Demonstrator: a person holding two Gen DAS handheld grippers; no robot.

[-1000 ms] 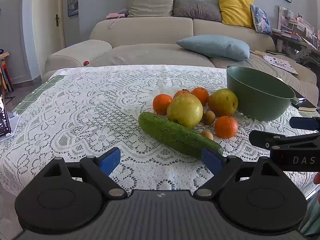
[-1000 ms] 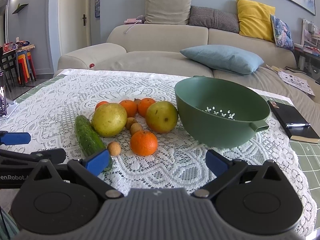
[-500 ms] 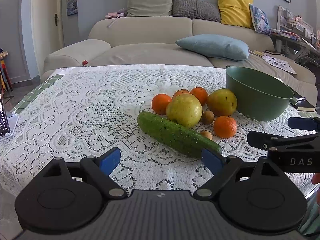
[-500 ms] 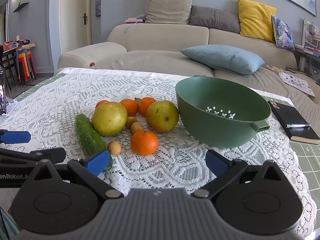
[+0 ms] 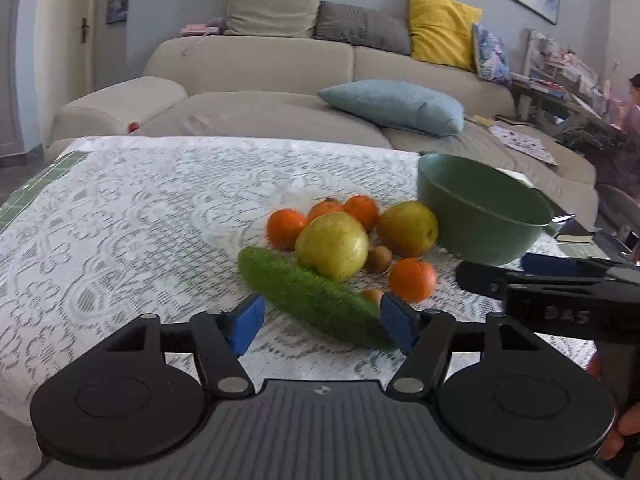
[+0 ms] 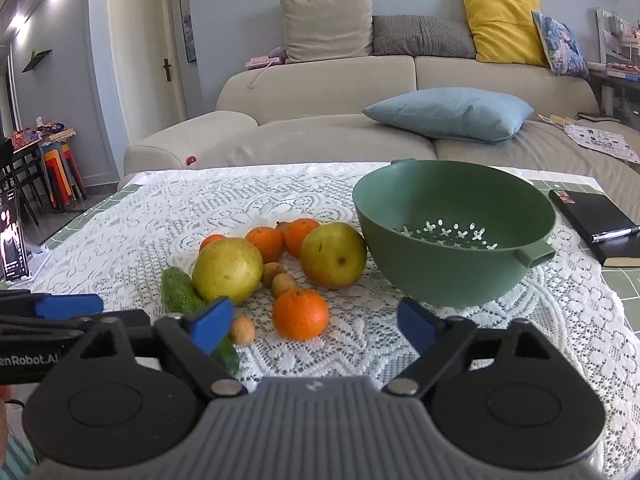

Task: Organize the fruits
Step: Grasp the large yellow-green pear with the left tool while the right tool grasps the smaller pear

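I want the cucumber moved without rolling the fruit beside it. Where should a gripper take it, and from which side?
Probably at the near, free end of the long bumpy green cucumber, from above, with the pads across its narrow width. Its far end rests against the large yellow-green pear, while the near end lies clear on the white lace tablecloth.

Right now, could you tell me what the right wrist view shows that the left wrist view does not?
Only the right wrist view shows the drain holes inside the green bowl, and the whole black notebook with its pen. Only the left wrist view shows a person seated at far right. Both show the cucumber, pears, oranges and sofa, and each gripper, left and right, closing on nothing.
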